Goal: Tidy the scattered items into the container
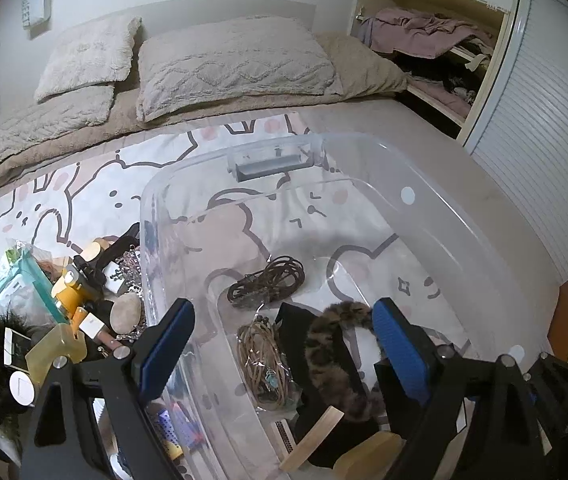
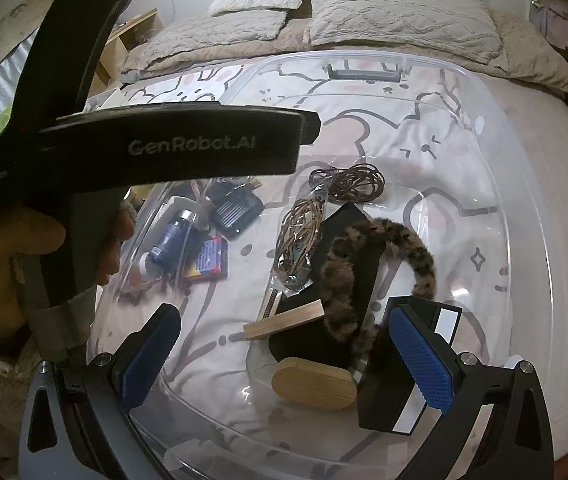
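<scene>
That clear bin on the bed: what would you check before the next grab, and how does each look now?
1. Left gripper empty and open: ok.
2. Right gripper open, nothing pinched: ok.
3. Clear bin upright with room left: ok.
4. Leopard fur band fully inside the bin: ok.
5. Scattered items left outside, such as the yellow bottle and the grey stone: not ok, tidying unfinished.
6. Whether that pile will separate cleanly: cannot tell.
</scene>
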Demonstrator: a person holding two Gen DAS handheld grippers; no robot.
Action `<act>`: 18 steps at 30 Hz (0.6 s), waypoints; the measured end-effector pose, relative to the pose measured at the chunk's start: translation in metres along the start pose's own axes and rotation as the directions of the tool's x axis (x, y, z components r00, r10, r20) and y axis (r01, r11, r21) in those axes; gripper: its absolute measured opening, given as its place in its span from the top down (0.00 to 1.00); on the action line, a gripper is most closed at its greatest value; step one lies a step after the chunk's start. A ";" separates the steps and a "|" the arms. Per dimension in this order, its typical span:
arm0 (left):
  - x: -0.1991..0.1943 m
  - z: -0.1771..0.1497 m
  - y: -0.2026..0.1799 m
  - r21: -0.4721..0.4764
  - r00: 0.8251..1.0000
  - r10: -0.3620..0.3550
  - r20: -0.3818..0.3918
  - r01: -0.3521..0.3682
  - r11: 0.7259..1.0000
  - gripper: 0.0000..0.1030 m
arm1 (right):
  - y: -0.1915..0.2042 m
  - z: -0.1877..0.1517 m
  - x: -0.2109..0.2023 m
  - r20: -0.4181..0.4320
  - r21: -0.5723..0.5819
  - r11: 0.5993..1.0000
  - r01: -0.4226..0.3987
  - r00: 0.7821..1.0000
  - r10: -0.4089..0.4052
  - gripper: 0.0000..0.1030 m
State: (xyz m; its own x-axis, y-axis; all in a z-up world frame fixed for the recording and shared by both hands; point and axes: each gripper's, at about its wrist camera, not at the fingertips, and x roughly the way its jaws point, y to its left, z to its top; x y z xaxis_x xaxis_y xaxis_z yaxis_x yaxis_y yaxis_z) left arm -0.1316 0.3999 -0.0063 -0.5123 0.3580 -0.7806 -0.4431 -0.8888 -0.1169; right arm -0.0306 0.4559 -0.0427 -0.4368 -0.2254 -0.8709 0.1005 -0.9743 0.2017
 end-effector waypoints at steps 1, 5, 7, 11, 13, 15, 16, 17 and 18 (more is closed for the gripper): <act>-0.001 0.000 -0.001 0.002 1.000 0.000 -0.001 0.000 1.000 0.12 | 0.000 0.000 0.000 0.002 0.002 1.000 -0.001 1.000 0.001 0.00; -0.007 -0.002 -0.001 0.015 1.000 -0.005 0.001 0.005 1.000 0.12 | -0.002 0.001 -0.002 0.012 0.011 1.000 0.003 1.000 -0.003 0.00; -0.011 -0.003 0.000 0.019 1.000 -0.009 0.009 0.009 1.000 0.12 | -0.003 0.001 -0.003 0.020 0.016 1.000 0.010 1.000 -0.010 0.00; -0.022 -0.006 0.000 0.038 0.999 -0.008 0.032 0.007 0.999 0.12 | -0.003 0.002 -0.005 0.036 0.011 1.000 0.023 0.999 -0.023 0.00; -0.027 -0.008 0.001 0.048 0.999 -0.005 0.045 0.002 0.999 0.12 | -0.004 0.003 -0.005 0.044 0.016 0.999 0.031 0.999 -0.032 0.00; -0.032 -0.010 0.003 0.052 0.998 -0.003 0.061 -0.001 0.999 0.12 | -0.004 0.003 -0.004 0.048 0.017 0.999 0.038 0.998 -0.038 0.00; -0.035 -0.011 0.006 0.051 0.998 0.000 0.069 -0.003 0.999 0.12 | -0.003 0.003 -0.004 0.049 0.017 0.999 0.040 0.998 -0.041 0.00; -0.038 -0.012 0.008 0.046 0.997 0.004 0.078 -0.008 0.999 0.12 | -0.003 0.003 -0.004 0.051 0.016 0.999 0.045 0.998 -0.046 0.00; -0.041 -0.014 0.011 0.041 0.996 0.009 0.083 -0.012 0.999 0.10 | -0.003 0.004 -0.004 0.054 0.015 0.999 0.051 0.997 -0.051 0.00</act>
State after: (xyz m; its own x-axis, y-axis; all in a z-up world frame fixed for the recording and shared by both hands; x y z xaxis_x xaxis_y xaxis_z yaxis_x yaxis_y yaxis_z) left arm -0.1056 0.3717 0.0157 -0.5758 0.3727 -0.7277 -0.4665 -0.8807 -0.0820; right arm -0.0322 0.4594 -0.0380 -0.4891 -0.1747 -0.8545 0.0647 -0.9843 0.1642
